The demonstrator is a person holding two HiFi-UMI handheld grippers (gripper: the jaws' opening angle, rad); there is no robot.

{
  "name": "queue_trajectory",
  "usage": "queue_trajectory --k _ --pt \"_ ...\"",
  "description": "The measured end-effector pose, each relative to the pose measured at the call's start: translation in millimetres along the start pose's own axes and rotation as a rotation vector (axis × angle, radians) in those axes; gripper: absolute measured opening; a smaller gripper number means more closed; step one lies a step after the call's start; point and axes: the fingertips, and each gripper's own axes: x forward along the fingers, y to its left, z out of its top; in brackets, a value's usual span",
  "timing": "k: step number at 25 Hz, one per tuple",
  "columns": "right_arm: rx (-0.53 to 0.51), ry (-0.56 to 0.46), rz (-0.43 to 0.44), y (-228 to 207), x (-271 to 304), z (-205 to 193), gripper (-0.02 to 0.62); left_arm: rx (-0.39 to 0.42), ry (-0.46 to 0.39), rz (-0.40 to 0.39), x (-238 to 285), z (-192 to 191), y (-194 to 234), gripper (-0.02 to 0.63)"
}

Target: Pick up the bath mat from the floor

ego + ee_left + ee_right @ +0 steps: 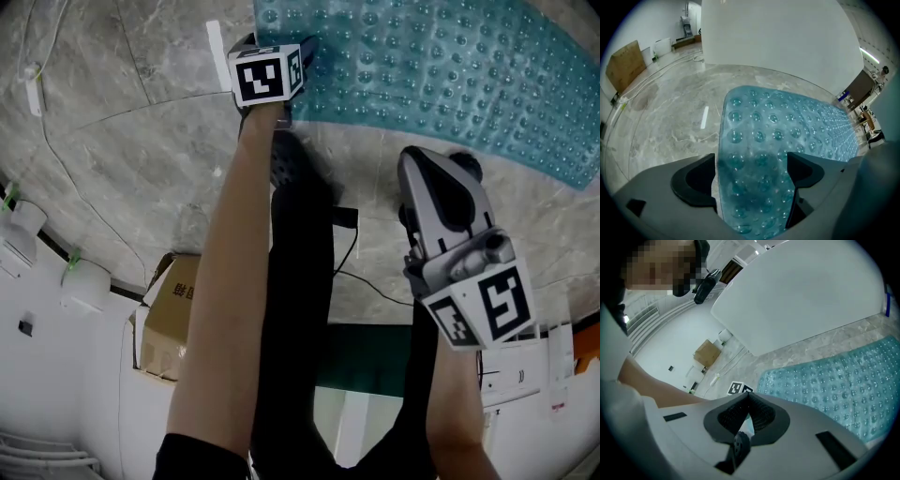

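Our right gripper [419, 159] sits closest to us, its jaws drawn together on nothing, held above the grey marble floor [141, 141] just short of the mat. Farther down, our left gripper [751, 176] points steeply at the floor with its jaws spread wide. The near end of the bath mat [787, 131] lies between them, and neither pad is closed on it. We count two grippers, one teal, bubble-studded mat lying flat on the floor, one cardboard box [173, 314] by the white wall, and one short white strip [704, 117] on the marble beside the mat. Our dark trouser leg [300, 281] and shoe [286, 164] stand between our two arms, near the mat's edge.
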Motion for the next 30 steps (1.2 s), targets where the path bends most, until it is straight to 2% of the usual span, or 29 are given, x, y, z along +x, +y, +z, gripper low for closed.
queue_trajectory --k 5,13,20,26,27,29,30 --pt "0.012 -0.008 -0.014 -9 -4 1 0.012 0.030 0.031 0.008 9 -3 1 0.466" --pt "0.016 -0.005 -0.014 -12 -5 1 0.012 0.014 0.018 0.053 10 -2 3 0.465" --pt "0.015 -0.001 -0.007 -12 -5 1 0.012 -0.012 -0.009 0.019 8 0 -3 0.465" --pt "0.014 -0.001 -0.001 -11 -4 2 0.012 0.025 0.016 -0.054 8 -4 -20 0.460" --pt "0.014 -0.001 0.000 -11 -4 2 0.012 0.036 0.022 -0.072 8 -5 -24 0.440" --pt "0.016 -0.001 0.001 -12 -4 2 0.012 0.060 0.030 -0.092 4 -5 -31 0.250" --pt "0.019 -0.002 0.000 -12 -4 2 0.012 0.070 0.030 -0.086 3 -4 -33 0.244"
